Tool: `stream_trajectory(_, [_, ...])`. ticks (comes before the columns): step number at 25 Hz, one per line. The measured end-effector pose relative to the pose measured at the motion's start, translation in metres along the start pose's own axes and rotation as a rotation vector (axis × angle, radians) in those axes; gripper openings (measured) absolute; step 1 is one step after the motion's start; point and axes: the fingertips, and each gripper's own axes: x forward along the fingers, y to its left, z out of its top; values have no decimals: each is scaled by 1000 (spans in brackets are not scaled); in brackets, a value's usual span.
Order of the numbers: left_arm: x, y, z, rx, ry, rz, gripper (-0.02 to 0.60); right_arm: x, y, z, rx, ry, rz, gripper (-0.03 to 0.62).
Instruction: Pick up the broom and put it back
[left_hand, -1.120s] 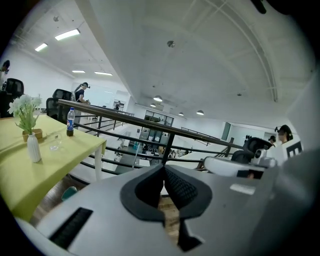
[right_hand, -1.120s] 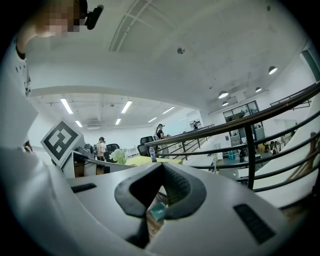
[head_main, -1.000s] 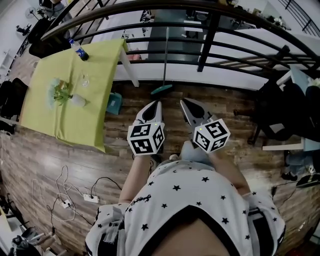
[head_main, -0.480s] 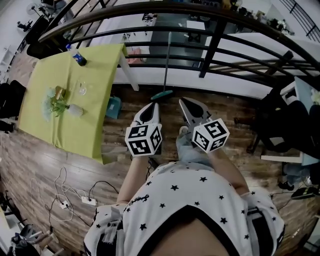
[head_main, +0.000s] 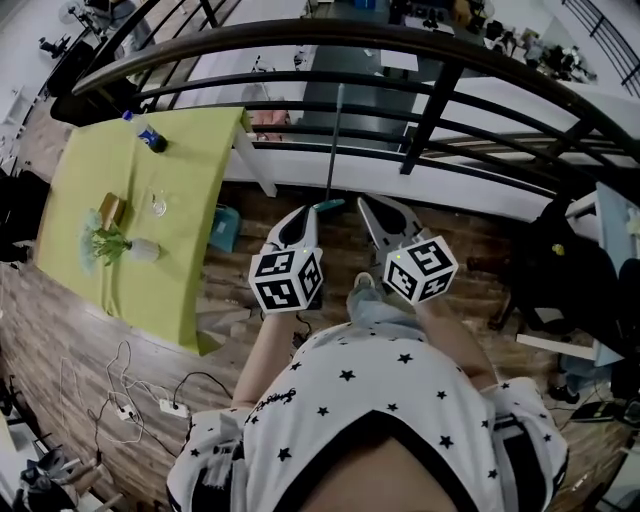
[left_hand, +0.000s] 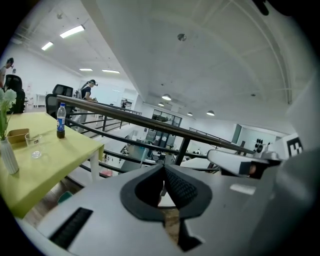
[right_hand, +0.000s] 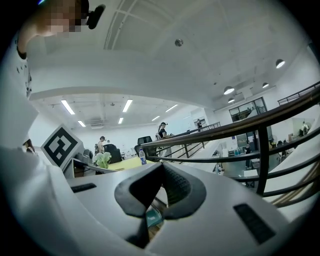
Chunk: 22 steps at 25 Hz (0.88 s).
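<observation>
The broom leans upright against the black railing. Its thin pale handle rises from a teal head on the wooden floor. In the head view my left gripper is held out just left of the broom head, jaws together, nothing in them. To the right of the head my right gripper is likewise shut and empty. The left gripper view shows the broom handle beyond the closed jaws. In the right gripper view a teal patch shows low between the jaws.
A yellow-green table stands at the left with a bottle, a glass and a vase of flowers. A teal box sits beside its leg. Cables and a power strip lie on the floor. A dark chair stands at the right.
The person has walked toward the railing. The broom and railing have come closer to both grippers, and the table has slid left. Both grippers stay shut.
</observation>
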Motion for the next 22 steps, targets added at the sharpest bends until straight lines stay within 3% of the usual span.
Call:
stream_trajectory(14, [109,15,48,-58,-22,67,12,79,-92,32,-25,27,83,-6])
stream_trajectory(22, [157,22,50,-89,-2,95,12,104,-135,31,-5,35,105,-6])
